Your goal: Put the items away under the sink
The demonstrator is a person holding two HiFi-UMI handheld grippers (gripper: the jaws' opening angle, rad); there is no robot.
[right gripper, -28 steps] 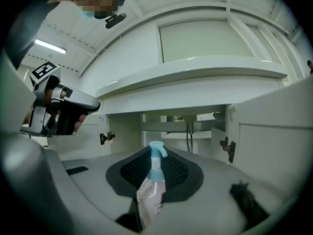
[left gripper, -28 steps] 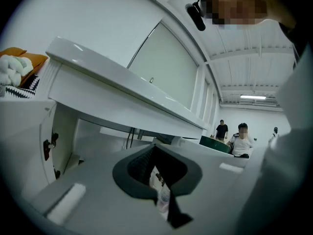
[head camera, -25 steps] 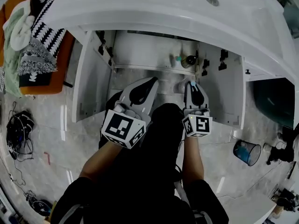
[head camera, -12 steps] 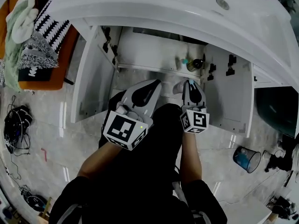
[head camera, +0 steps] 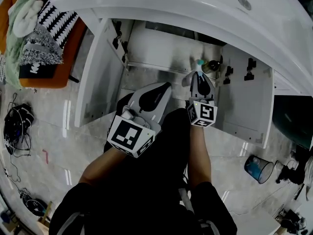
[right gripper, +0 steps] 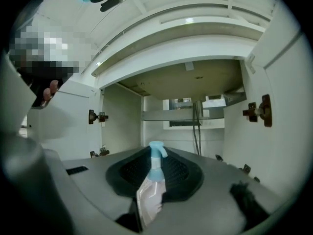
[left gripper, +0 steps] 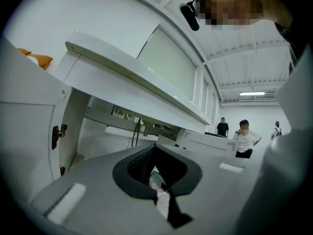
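Observation:
My right gripper (head camera: 199, 76) (right gripper: 155, 163) is shut on a clear pouch-like spray bottle (right gripper: 150, 192) with a light blue top (head camera: 199, 61). It holds the bottle upright at the mouth of the open under-sink cabinet (head camera: 161, 48). A dark round bottle (head camera: 213, 65) and a pale bottle (head camera: 193, 62) stand on the cabinet floor just beyond. My left gripper (head camera: 163, 86) (left gripper: 155, 156) is shut, lower and to the left, in front of the cabinet. A pale sliver shows in its jaw gap; I cannot tell what it is.
Both cabinet doors stand open, the left door (head camera: 100, 77) and the right door (head camera: 249, 102). The white sink (head camera: 186, 6) overhangs the opening. Pipes (right gripper: 197, 124) run down the cabinet's back. Folded towels (head camera: 41, 38), floor cables (head camera: 17, 126) and a blue bin (head camera: 257, 168) surround me.
My right gripper has carried the spray bottle forward to the cabinet opening. The left gripper has barely shifted.

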